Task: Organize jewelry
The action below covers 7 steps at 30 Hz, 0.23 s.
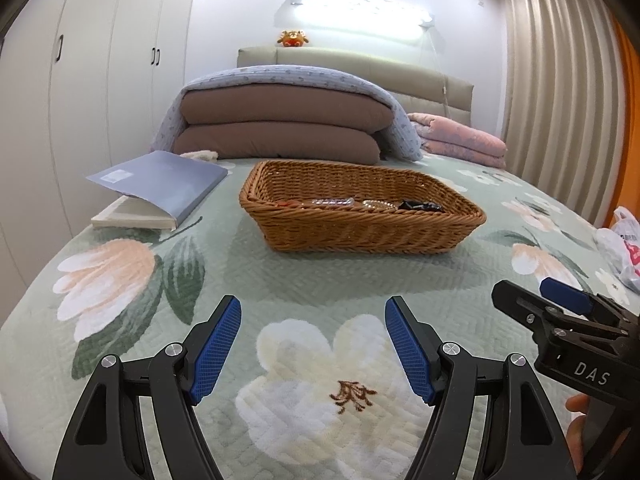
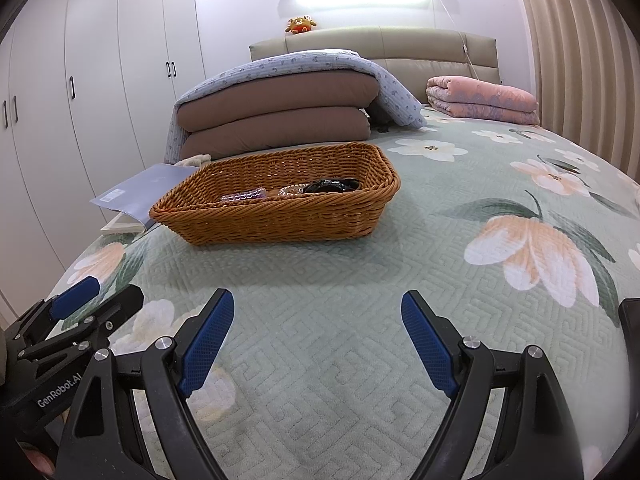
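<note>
On flowered bedspread (image 1: 280, 280): wicker basket (image 1: 372, 236) ahead of both claws, well apart, long axis crosswise. Bracelets (image 2: 244, 196) inside basket. Left claw (image 1: 313, 348) dead-on and likely nearer; right claw (image 2: 318, 344) offset rightward. Both gape wide, empty.

basket (image 1: 360, 236) near wall hides jewelry (image 1: 372, 204) lower parts | plastic bag (image 1: 620, 248) cut by right edge

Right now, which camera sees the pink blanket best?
The right wrist view: the folded pink blanket sits whole beside the headboard. In the left wrist view the blue quilt hides part of it.
</note>
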### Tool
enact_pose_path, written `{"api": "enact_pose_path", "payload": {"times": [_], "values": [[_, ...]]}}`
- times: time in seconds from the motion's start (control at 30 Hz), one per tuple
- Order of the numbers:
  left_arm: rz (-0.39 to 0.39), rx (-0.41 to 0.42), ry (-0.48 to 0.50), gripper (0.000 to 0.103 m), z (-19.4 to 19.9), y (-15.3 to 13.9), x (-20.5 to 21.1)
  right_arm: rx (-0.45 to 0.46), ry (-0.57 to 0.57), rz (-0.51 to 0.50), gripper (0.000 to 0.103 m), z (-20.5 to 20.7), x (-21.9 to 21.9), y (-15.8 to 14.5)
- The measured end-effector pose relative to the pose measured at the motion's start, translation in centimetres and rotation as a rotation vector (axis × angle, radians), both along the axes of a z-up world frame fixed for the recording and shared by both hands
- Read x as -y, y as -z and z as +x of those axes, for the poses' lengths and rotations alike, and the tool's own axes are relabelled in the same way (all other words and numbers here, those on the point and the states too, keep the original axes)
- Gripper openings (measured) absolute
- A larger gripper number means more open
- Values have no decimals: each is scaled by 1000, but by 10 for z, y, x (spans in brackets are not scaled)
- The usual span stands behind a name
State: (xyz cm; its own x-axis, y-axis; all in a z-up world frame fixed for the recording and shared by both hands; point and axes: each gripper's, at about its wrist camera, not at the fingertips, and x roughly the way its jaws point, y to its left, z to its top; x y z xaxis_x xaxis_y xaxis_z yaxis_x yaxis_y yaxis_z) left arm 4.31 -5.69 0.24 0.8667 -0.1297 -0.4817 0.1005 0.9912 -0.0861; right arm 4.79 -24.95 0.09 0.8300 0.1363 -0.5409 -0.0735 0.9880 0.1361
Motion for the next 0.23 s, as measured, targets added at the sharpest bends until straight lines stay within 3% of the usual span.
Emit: {"api": "enact_pose_path", "payload": {"times": [0.13,0.23], "values": [[4,60,-24,76,-7,-5,-3,0,0,0,87,0,0,0],[8,46,-11,76,-5,-5,-2,-1,0,0,87,1,0,-1]]}}
